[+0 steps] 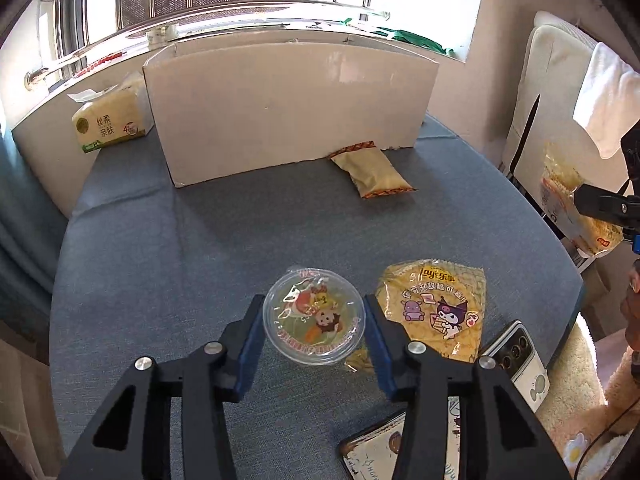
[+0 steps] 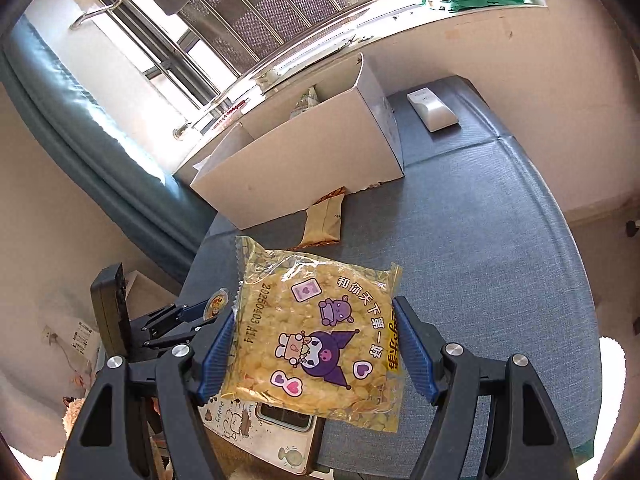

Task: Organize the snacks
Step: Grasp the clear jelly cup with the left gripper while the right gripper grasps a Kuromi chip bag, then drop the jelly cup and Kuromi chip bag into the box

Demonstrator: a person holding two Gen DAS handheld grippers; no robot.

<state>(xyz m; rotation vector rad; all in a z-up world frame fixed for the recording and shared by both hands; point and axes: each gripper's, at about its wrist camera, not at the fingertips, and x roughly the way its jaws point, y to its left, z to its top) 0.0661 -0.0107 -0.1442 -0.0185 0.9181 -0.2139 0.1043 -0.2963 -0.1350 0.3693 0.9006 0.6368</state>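
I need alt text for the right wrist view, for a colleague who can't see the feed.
The right gripper holds a yellow cartoon-printed snack bag above a blue cushion. Beyond it an open white cardboard box stands under a barred window, with a small tan snack packet lying at its base. The left gripper, at far left, is around a small round cup.

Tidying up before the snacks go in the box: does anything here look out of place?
Yes: a small snack packet lies on the cushion, leaning against the outside of the cardboard box rather than inside.
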